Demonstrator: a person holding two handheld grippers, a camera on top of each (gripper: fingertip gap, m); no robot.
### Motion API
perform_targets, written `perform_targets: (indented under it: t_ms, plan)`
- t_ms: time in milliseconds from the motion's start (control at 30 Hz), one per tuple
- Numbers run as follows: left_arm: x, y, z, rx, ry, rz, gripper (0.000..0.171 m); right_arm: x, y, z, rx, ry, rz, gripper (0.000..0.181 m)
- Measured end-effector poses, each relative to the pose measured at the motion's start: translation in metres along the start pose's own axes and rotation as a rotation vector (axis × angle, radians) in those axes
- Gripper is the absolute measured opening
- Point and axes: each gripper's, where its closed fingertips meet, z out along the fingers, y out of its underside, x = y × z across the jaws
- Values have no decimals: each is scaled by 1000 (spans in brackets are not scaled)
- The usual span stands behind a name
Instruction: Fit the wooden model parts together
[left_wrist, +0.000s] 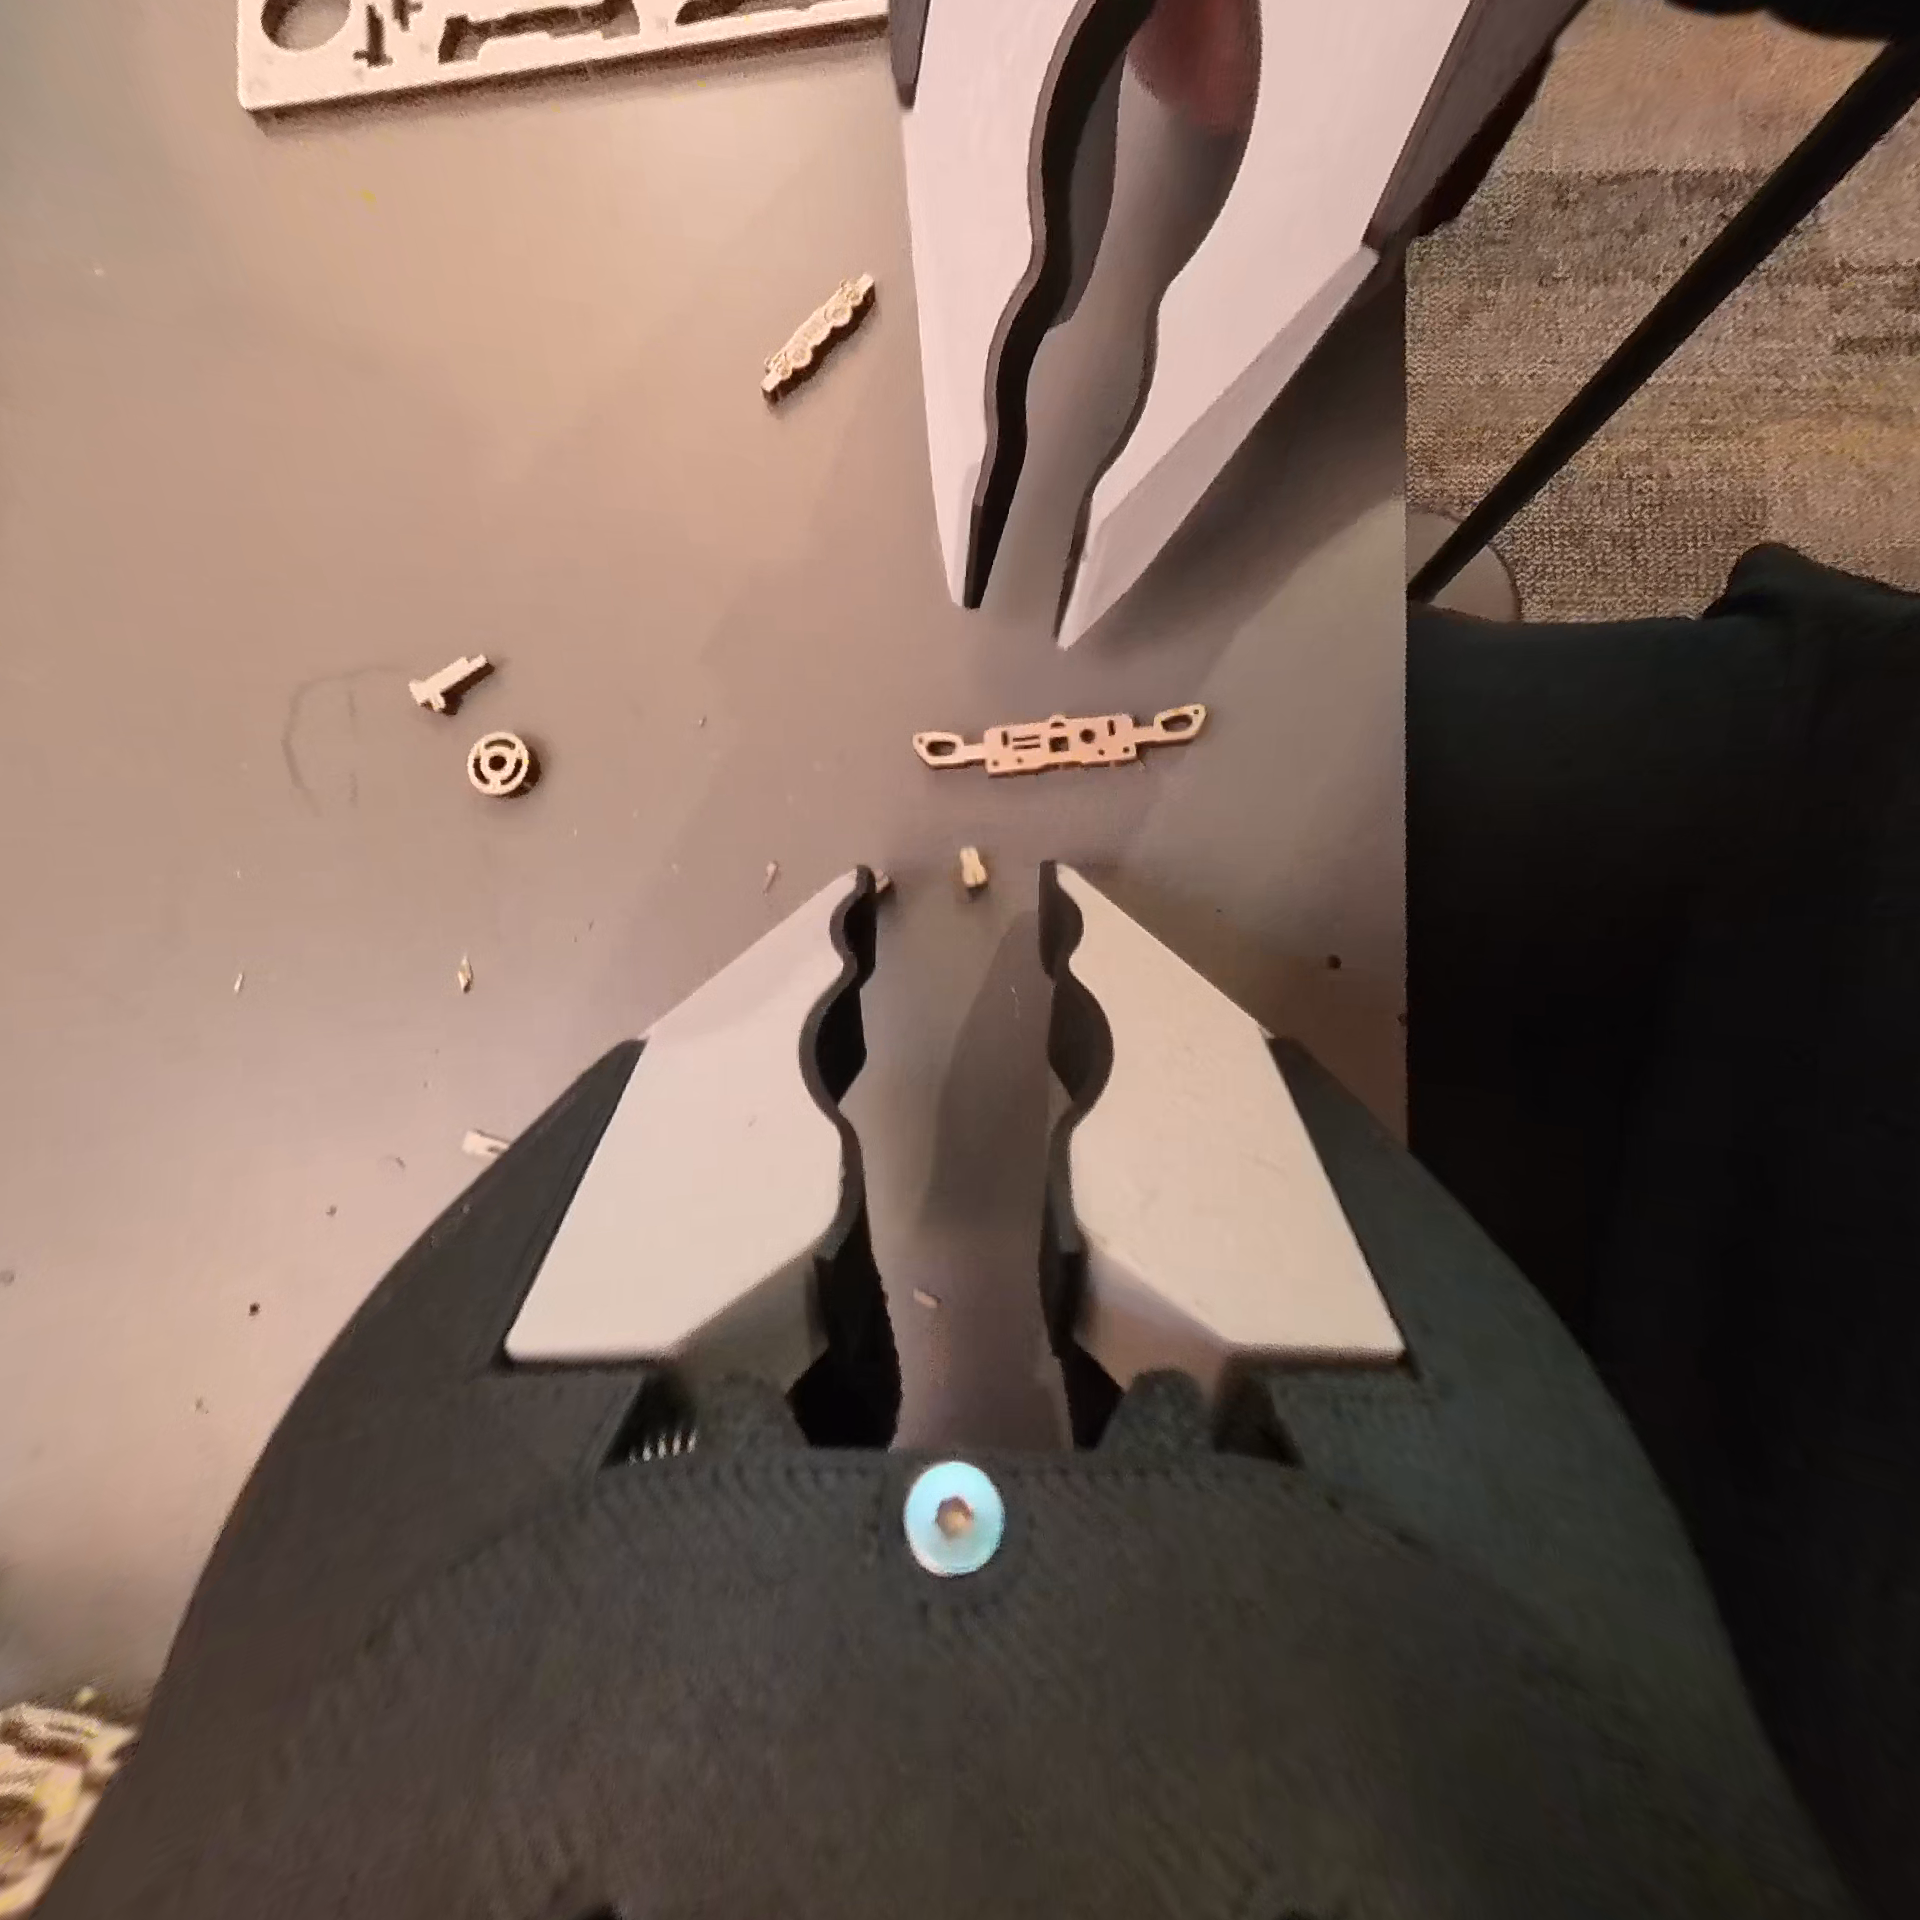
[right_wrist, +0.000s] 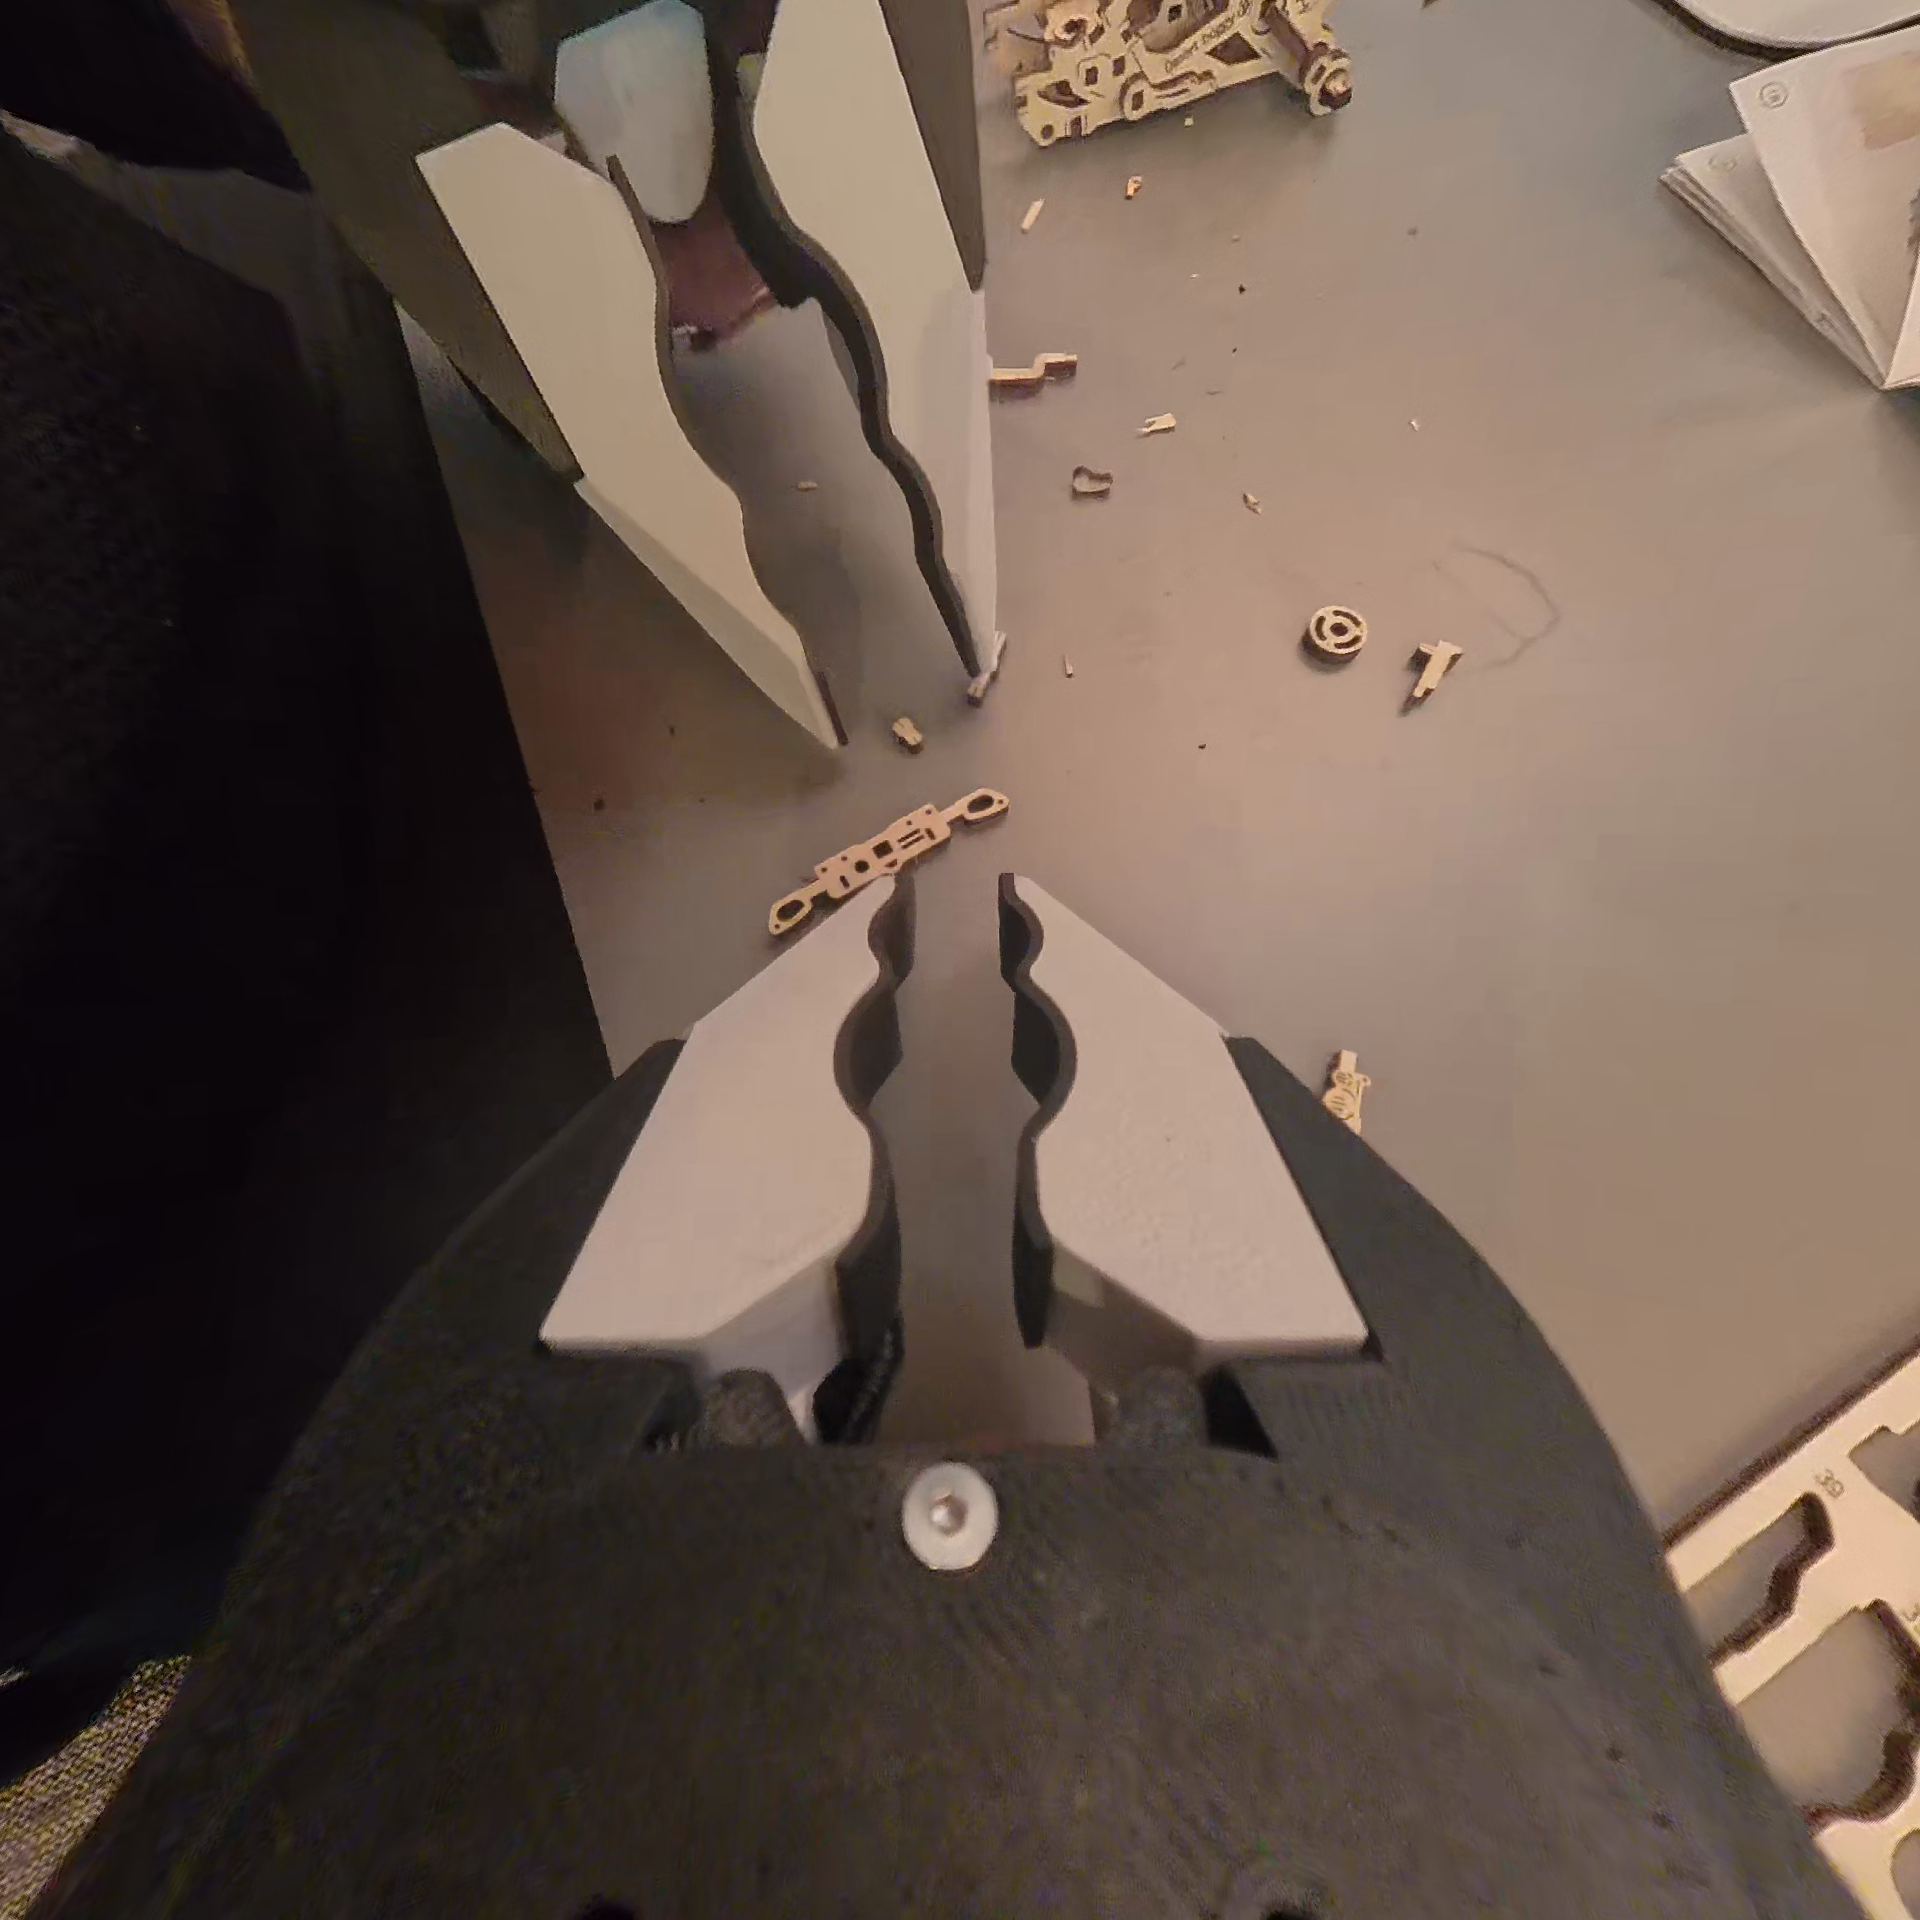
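Between both open tools (left_wrist: 956, 883) (right_wrist: 956, 894) — flat wooden strip (left_wrist: 1060, 746), bearing no writing.

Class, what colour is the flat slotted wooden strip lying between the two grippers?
Pale tan wooden strip, clearest in the left wrist view.

The left claw (left_wrist: 956, 878) hangs low with its jaws parted and nothing between them. Facing it tip to tip, the right claw (right_wrist: 956, 883) is likewise parted and empty, the two claws near but apart.
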Motion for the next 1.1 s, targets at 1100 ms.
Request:
perform_targets:
  t_ms: [1100]
  plan:
    - [-9,-1,-5,59,-101,-61,0,45,-28,8,20,126,66,20]
